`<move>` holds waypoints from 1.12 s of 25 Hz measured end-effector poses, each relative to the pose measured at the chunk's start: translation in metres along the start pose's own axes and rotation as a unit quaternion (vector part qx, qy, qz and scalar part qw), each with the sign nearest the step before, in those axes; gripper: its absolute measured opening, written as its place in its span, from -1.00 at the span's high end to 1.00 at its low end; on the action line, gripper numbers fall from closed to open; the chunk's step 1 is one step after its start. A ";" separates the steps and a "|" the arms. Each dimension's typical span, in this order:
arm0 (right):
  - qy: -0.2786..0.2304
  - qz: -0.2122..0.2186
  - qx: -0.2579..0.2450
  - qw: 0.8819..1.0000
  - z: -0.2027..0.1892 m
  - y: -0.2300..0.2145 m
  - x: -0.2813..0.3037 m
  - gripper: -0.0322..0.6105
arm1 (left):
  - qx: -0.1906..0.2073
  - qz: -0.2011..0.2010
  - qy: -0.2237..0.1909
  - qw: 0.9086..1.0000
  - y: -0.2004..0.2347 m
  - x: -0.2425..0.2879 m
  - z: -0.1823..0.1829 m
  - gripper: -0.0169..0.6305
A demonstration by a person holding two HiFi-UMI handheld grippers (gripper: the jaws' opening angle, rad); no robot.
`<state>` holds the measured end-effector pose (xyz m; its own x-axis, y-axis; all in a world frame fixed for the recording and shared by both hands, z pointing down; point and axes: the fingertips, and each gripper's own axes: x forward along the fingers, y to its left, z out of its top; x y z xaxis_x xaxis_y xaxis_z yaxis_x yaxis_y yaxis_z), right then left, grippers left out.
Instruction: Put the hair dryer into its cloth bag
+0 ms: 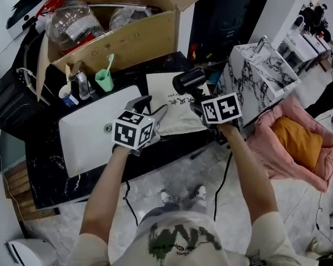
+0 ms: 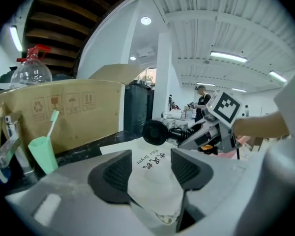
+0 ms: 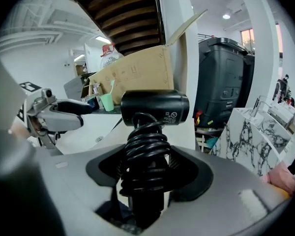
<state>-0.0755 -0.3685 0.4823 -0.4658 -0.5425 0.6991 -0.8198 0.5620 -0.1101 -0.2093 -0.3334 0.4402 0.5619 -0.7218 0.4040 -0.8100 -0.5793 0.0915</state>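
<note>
The black hair dryer has its cord wound round the handle. My right gripper is shut on that handle and holds it off the black counter, barrel up and crosswise. The white cloth bag with printed lettering lies on the counter just below and left of the dryer. My left gripper is shut on the bag's near edge, and the cloth bunches between its jaws. In the left gripper view the dryer hangs just beyond the bag's far end.
A white sink is set into the counter at the left. Behind it are a green cup with a toothbrush and an open cardboard box. A marble-patterned box stands at the right, with a pink cushion on the floor beyond.
</note>
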 end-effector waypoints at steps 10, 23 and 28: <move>-0.026 -0.021 0.032 0.999 -0.028 -0.004 -0.048 0.08 | 0.058 -0.078 0.035 0.995 -0.039 0.022 -0.014 0.15; -0.041 -0.004 0.010 0.999 -0.050 0.013 -0.071 0.09 | 0.102 -0.106 0.114 0.982 -0.065 0.036 -0.064 0.15; -0.040 0.005 0.006 0.999 -0.059 0.019 -0.076 0.09 | 0.118 -0.097 0.138 0.979 -0.068 0.041 -0.077 0.36</move>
<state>-0.0364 -0.2800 0.4689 -0.4993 -0.5848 0.6393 -0.8182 0.5610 -0.1259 -0.1443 -0.2951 0.5204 0.6081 -0.4788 0.6332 -0.6130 -0.7900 -0.0087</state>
